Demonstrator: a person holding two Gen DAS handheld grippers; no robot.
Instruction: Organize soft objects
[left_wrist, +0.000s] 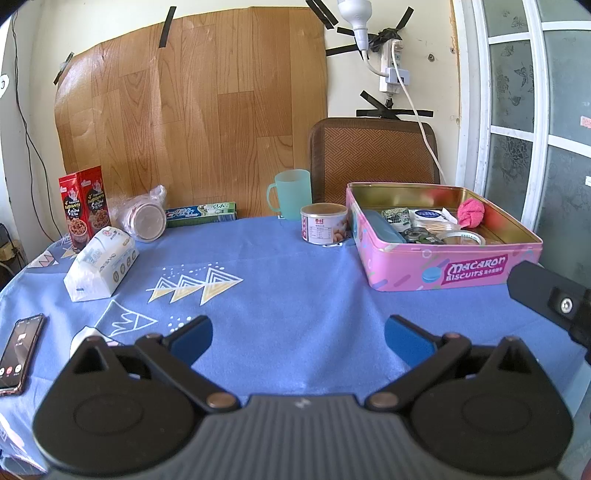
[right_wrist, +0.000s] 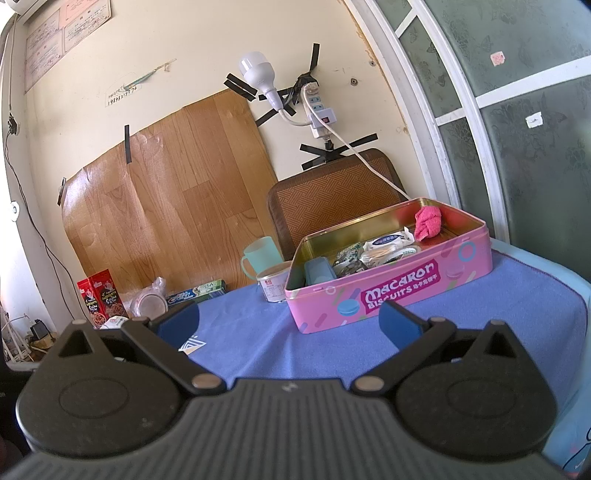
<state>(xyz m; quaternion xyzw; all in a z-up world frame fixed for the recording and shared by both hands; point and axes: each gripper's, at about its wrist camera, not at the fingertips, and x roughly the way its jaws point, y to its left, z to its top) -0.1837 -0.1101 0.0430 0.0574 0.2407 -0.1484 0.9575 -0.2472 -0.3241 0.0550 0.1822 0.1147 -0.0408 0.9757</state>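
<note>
Left wrist view
Left gripper (left_wrist: 297, 334): spread wide, blue pads apart, grasping nothing, poised above bare blue tablecloth (left_wrist: 280, 280).
Pink tin (left_wrist: 443, 266): lid off, "Macaron Biscuits" on the front wall, sitting far right on the cloth.
Pink soft cloth (left_wrist: 471, 212): bunched up inside the tin, at its back right corner, against the gold inner wall.
Rest of tin: a blue case (left_wrist: 380, 227) along the left wall, small packets and a tape roll in the middle, too jumbled to name further.
Tissue pack (left_wrist: 101, 262): white, soft, lying on the left of the cloth, well apart from the tin.
Around it: red snack box (left_wrist: 85, 210) upright just behind; bagged container (left_wrist: 146, 219) on its side to the right; toothpaste box (left_wrist: 201, 214) lying along the back edge.
Centre back: green mug (left_wrist: 291, 194) upright, a round can (left_wrist: 324, 223) in front of it, just left of the tin.
Near left edge: phone (left_wrist: 20, 349) flat, screen lit.
Right edge: black piece of the other tool poking in.

Right wrist view
Right gripper (right_wrist: 290, 323): released too, pads far apart, nothing between them, aimed at the tin's front wall.
Pink tin (right_wrist: 399, 291): close ahead, tilted in frame.
Pink soft cloth (right_wrist: 426, 221): in the far corner, resting on the tin's floor.
Blue case (right_wrist: 317, 269): near left corner.
Mug (right_wrist: 260, 256) and can (right_wrist: 271, 282): just left of the tin.
</note>
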